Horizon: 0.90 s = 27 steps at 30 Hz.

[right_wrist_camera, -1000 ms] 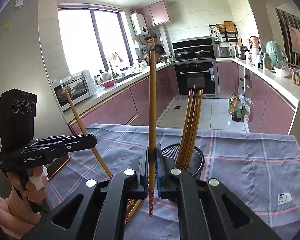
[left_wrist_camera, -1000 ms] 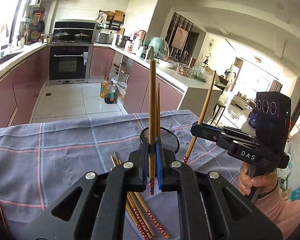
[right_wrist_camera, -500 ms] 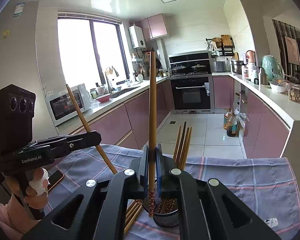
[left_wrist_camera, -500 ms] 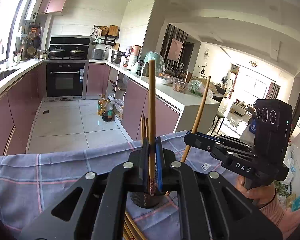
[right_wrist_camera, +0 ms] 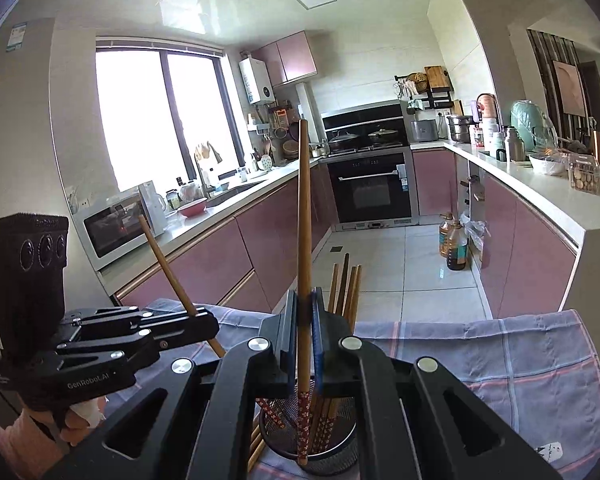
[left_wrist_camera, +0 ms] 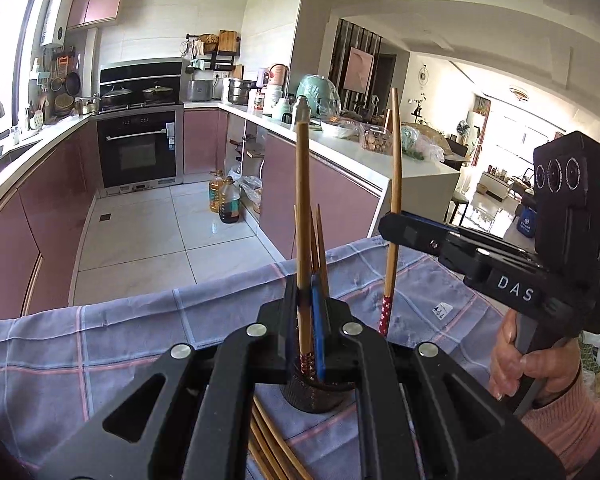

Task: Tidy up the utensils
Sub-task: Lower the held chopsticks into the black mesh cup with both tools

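My left gripper [left_wrist_camera: 308,312] is shut on a wooden chopstick [left_wrist_camera: 302,216] held upright, its red patterned end just above the black mesh holder [left_wrist_camera: 314,394]. My right gripper [right_wrist_camera: 305,332] is shut on another upright chopstick [right_wrist_camera: 305,220], its patterned end inside the same mesh holder [right_wrist_camera: 312,452]. Several chopsticks [right_wrist_camera: 346,288] stand in the holder. Loose chopsticks [left_wrist_camera: 272,448] lie on the cloth beside it. In the left wrist view the right gripper [left_wrist_camera: 392,226] shows at the right; in the right wrist view the left gripper [right_wrist_camera: 204,326] shows at the left.
A blue checked cloth [left_wrist_camera: 120,344] covers the table. Beyond its far edge are the kitchen floor with oil bottles [left_wrist_camera: 228,200], pink cabinets and an oven [left_wrist_camera: 138,152]. A crowded counter [right_wrist_camera: 540,184] runs along the right.
Both grippers have come lower and closer to the mesh holder. The right chopstick's end is now inside the holder; the left one hangs just over it.
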Motion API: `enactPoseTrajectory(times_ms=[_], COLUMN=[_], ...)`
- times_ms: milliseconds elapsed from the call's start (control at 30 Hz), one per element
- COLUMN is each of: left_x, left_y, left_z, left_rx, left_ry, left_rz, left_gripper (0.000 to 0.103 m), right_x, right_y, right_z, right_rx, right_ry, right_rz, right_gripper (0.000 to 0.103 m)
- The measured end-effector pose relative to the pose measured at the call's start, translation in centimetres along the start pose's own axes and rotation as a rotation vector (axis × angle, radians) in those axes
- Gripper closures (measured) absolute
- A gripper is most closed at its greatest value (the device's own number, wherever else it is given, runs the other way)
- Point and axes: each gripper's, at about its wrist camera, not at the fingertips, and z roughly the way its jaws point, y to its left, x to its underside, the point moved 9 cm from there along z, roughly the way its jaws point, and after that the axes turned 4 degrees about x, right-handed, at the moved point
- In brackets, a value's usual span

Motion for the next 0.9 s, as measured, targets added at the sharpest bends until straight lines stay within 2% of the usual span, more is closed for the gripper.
enactPoseTrajectory(times_ms=[100, 300, 667, 900], left_x=[0.3, 1.0, 2.9, 2.7], left_y=[0.0, 0.0, 0.5, 1.2], left_z=[0.3, 1.2, 3.9, 5.7], left_rx=[-0.003, 0.001, 0.037, 0.019], left_ry=[0.016, 0.056, 0.175, 0.187], left_rz=[0.003, 0.013, -0.012, -0.025], left_gripper=[0.095, 0.095, 0.095, 0.094], right_x=[0.1, 1.4, 6.1, 7.2], right_y=[-0.1, -0.3, -1.6, -2.6], right_z=[0.0, 1.2, 4.8, 5.9], right_rx=[-0.001, 0.005, 0.026, 0.064], right_ry=[-0.005, 0.064, 0.280, 0.299], right_rz=[0.003, -0.008, 0.008, 0.033], right_gripper=[0.097, 0.097, 0.097, 0.094])
